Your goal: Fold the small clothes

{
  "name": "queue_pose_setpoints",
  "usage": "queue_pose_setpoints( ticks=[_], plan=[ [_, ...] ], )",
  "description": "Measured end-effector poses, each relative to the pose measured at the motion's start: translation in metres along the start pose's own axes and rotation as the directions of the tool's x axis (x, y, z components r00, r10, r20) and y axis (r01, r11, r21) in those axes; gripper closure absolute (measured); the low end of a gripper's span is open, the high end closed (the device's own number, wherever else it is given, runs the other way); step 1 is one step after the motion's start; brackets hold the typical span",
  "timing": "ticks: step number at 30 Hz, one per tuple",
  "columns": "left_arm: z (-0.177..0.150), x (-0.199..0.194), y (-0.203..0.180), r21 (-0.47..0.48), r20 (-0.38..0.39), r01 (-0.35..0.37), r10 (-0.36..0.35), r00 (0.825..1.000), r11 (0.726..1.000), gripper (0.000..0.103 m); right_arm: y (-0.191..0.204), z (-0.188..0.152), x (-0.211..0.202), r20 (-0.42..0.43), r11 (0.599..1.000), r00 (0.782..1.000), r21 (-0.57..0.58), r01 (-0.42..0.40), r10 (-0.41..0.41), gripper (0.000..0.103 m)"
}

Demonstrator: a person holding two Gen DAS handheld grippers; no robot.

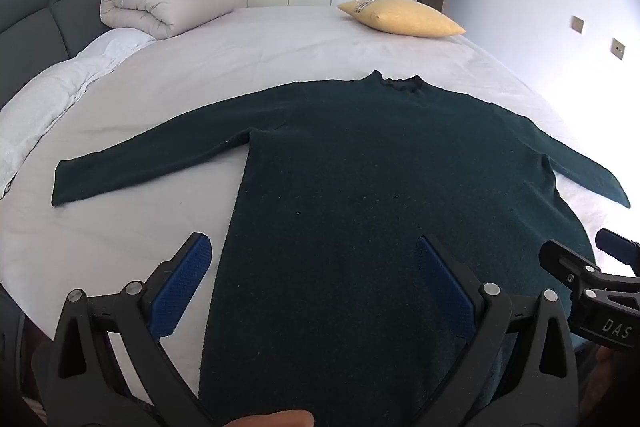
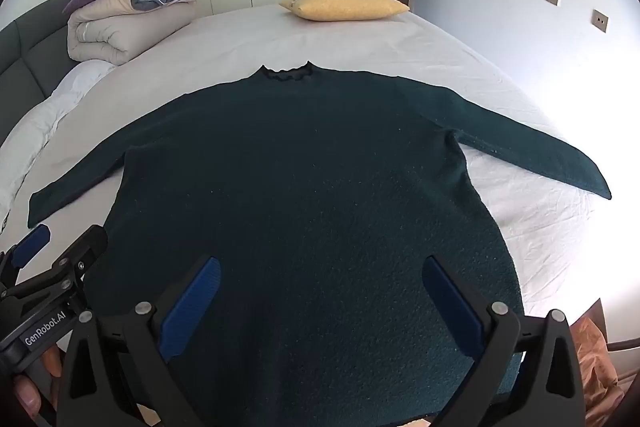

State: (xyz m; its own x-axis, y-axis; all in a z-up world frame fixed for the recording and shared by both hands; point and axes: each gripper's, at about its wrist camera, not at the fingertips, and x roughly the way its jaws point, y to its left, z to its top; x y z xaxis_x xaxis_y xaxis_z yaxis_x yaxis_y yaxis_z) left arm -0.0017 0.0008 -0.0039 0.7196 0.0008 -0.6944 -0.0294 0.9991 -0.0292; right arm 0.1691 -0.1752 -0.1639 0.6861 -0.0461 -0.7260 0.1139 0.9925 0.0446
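Both grippers, left (image 1: pixel 314 277) and right (image 2: pixel 322 301), gape wide over flat sweater (image 2: pixel 304 187); pinch sleeve cuffs first, fold inward evenly.

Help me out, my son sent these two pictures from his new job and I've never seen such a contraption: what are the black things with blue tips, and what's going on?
No robot: a person holds one handheld tool per hand, each carrying a wide-angle camera looking along its tongs. One picture comes from the left tongs, one from the right tongs. Both are open, holding nothing. Before them a dark green sweater lies flat, sleeves spread, on a bed, unfolded. Farther back lie a yellow pillow and a rolled duvet.
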Motion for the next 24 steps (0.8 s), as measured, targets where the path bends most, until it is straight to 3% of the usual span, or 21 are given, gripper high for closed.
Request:
queue_pose_setpoints(
  ticks=[24],
  plan=[
    [0.0003, 0.0074, 0.0001, -0.011, -0.011, -0.004, 0.004, 1.0, 1.0, 0.0, 0.0061, 0.0003, 0.0009, -0.011, 1.0, 1.0, -0.024, 0.016, -0.016, 0.0]
  ],
)
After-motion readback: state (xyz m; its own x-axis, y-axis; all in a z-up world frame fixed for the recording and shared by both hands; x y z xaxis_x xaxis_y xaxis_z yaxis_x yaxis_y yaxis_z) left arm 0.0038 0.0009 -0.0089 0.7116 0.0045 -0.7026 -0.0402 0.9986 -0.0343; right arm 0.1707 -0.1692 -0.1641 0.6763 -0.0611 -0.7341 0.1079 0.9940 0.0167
